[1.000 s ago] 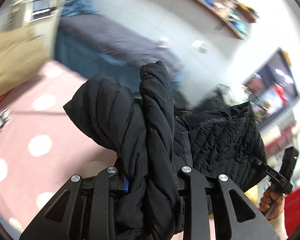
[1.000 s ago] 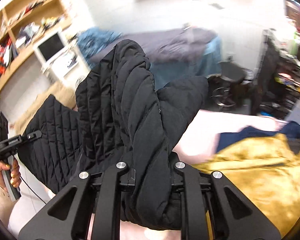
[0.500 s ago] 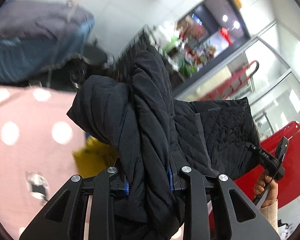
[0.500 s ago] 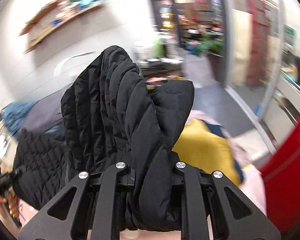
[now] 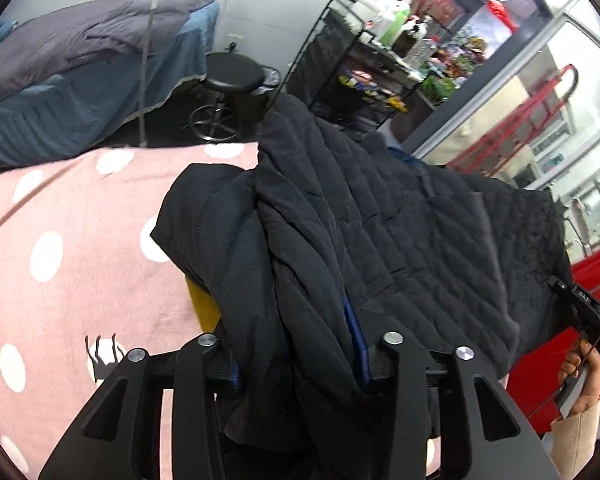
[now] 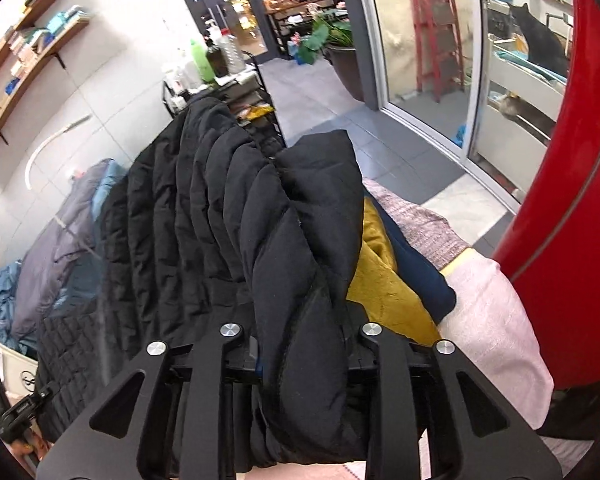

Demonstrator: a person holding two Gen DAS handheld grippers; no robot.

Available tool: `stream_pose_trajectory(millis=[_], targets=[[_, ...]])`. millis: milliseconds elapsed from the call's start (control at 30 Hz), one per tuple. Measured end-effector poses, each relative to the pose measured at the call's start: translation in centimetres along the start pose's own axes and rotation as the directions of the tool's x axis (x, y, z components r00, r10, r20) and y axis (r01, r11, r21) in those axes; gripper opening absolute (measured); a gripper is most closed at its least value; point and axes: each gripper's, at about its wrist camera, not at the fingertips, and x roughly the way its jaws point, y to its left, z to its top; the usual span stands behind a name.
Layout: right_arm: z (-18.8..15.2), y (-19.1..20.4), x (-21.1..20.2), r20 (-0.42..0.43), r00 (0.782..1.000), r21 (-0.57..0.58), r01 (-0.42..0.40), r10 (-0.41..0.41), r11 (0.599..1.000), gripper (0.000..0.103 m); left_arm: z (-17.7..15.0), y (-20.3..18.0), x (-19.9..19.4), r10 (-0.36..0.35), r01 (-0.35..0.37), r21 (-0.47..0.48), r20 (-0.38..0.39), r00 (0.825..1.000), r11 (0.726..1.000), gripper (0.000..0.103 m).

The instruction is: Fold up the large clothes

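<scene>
Left wrist view first: your left gripper [image 5: 300, 360] points down over the pink polka-dot blanket [image 5: 60, 216], and a thick bunch of the black puffer jacket [image 5: 340, 220] sits between its fingers [image 5: 198, 384]. The jaws have just been opening wider, w/ the jacket fabric between them the whole way. The bundle fills the gap and touches both blue pads, so you're clamped on it, not released. The rest of the jacket spreads to the right, quilted lining up, toward your other hand [image 5: 580, 368], which shows at the right edge wrapped round a black handle, pale sleeve below it. A bit of mustard-yellow cloth [image 5: 204, 304] peeks out under the jacket, lying on the blanket. Behind: a bed w/ grey and blue covers [image 5: 80, 48], a black stool [image 5: 232, 76] beside it, and a black wire rack [image 5: 340, 60] loaded w/ bottles.

Right wrist view now: your right gripper [image 6: 300, 356] is also tipped down and its jaws have just been opening too, jacket between them. A fat padded roll of the jacket [image 6: 228, 208] packs the space between the fingers [image 6: 384, 380], so that's a grasp as well. The jacket rises from the jaws and drapes away to the left. Just right of it lie the mustard cloth [image 6: 380, 276] and a navy garment [image 6: 416, 268], touching each other, on the pale pink bedding [image 6: 496, 320]. A big red surface [image 6: 572, 200] fills the right edge; glass doors [image 6: 420, 40] and wall shelves [image 6: 28, 48] sit further back.
</scene>
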Motion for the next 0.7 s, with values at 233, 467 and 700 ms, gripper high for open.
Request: stream_pose_trajectory(millis=[233,467,700], targets=[[-0.6,-1.4,2.2,-0.007,0.999,0.053,0.054,-0.054,0.997,0.061,0.0,0.0,0.9,0.064,-0.064,0.028,-0.016,0.998,0.998,0.051],[-1.2,-1.9,2.6,0.012,0.991,0.055,0.129,-0.130,0.990,0.085,0.1,1.3,1.1,0.118,-0.118,0.006,-0.026,0.993,0.993,0.079],[-1.0,-1.8,1.2,0.023,0.988,0.058,0.154,-0.156,0.986,0.085,0.5,1.8,-0.8,0.203,-0.204,0.021,0.032,0.979,0.979,0.084]])
